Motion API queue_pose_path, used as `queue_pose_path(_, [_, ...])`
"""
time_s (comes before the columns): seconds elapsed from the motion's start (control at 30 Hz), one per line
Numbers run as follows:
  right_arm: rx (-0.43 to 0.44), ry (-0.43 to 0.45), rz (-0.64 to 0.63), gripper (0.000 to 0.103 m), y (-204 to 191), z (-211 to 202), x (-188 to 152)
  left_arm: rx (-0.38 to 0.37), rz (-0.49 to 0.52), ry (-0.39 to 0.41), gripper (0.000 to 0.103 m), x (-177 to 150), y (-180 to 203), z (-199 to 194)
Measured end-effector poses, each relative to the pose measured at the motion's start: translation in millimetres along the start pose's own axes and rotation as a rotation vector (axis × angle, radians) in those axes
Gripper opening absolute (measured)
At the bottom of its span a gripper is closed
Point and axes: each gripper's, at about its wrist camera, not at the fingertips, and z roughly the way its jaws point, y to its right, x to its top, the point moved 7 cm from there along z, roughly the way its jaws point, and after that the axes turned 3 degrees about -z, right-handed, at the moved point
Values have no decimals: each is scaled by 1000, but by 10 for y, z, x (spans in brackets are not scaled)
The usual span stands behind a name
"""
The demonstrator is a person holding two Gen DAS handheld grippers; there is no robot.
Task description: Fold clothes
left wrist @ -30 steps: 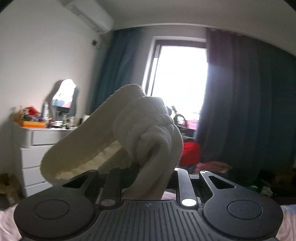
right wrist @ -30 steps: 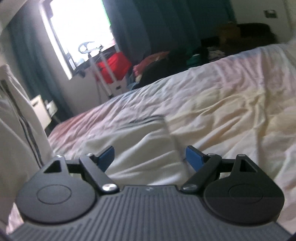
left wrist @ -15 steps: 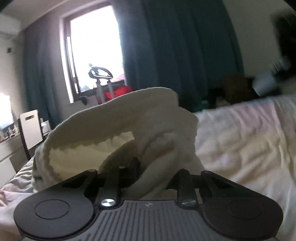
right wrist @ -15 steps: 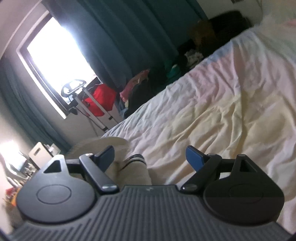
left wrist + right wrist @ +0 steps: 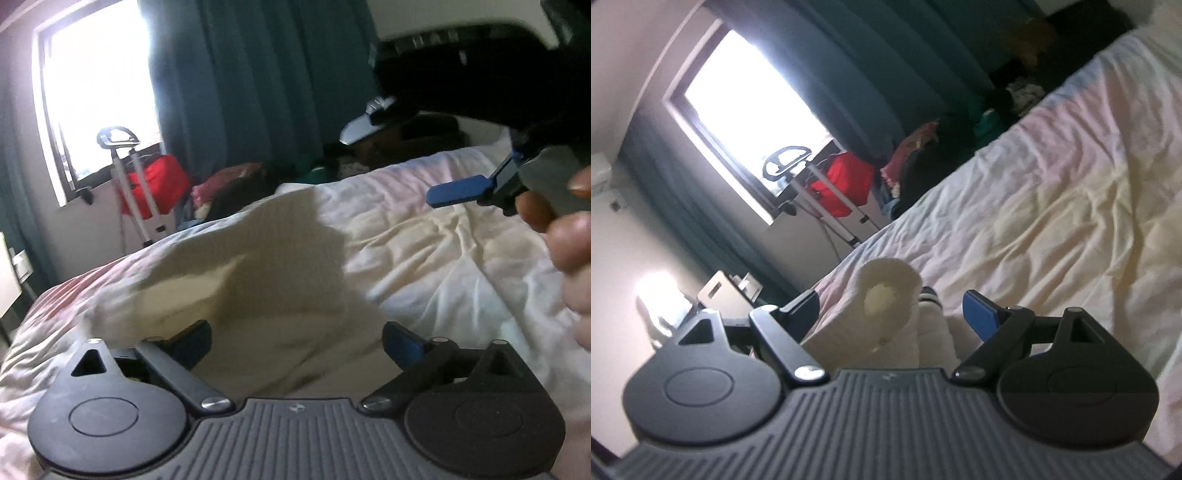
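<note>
A cream knitted garment (image 5: pixel 266 280) lies bunched on the bed (image 5: pixel 443 251) right in front of my left gripper (image 5: pixel 297 338). The left gripper is open and holds nothing. In the right wrist view the same cream garment (image 5: pixel 886 310) shows as a rolled bundle with a dark-striped cuff, lying between the spread fingers of my right gripper (image 5: pixel 897 306). The right gripper is open and not closed on it. The right gripper also shows in the left wrist view (image 5: pixel 476 188) at the upper right, held in a hand.
The bed has a rumpled white and pink cover (image 5: pixel 1052 206). Beyond its far edge are a bright window (image 5: pixel 96 74), teal curtains (image 5: pixel 240 74), a red bag on a stand (image 5: pixel 155 184) and a heap of clothes (image 5: pixel 923 155).
My left gripper has opened and let go of the cream garment, which has dropped onto the bed. Both cameras have swung toward the bed.
</note>
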Motion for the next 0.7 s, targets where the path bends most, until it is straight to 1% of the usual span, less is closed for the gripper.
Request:
queue_pose_path(0.03, [9,-3,-12,87,-46,3,-18,-19,-5,-2,101,-59,-73,-174])
queue_pose_path(0.07, [19,-5,-27,87,-100,14,-47,-22,-10,0,102,-115,-148,-319])
queue_pose_path(0.13, [37,-6,-60,87,-210,25,-105,7,-36,7,102,-212,-320,-551])
queue_pose_path(0.23, [64,5,-142,87,-424,13,-187,38,-103,-1,102,-284,-600,-778])
queue_pose_path(0.4, [169,33,-366,87,-881,-41,-316,88,-236,27,102,-251,-1068,-1037])
queue_pose_path(0.47, [211,0,-373,87,-961,1,-390,101,-267,46,102,-194,-1207,-1096])
queue_pose_path(0.6, [296,-66,-386,86,-1117,78,-538,121,-295,62,102,-148,-1435,-1206])
queue_pose_path(0.7, [307,-109,-352,86,-1116,186,-620,131,-335,50,102,-177,-1563,-1207])
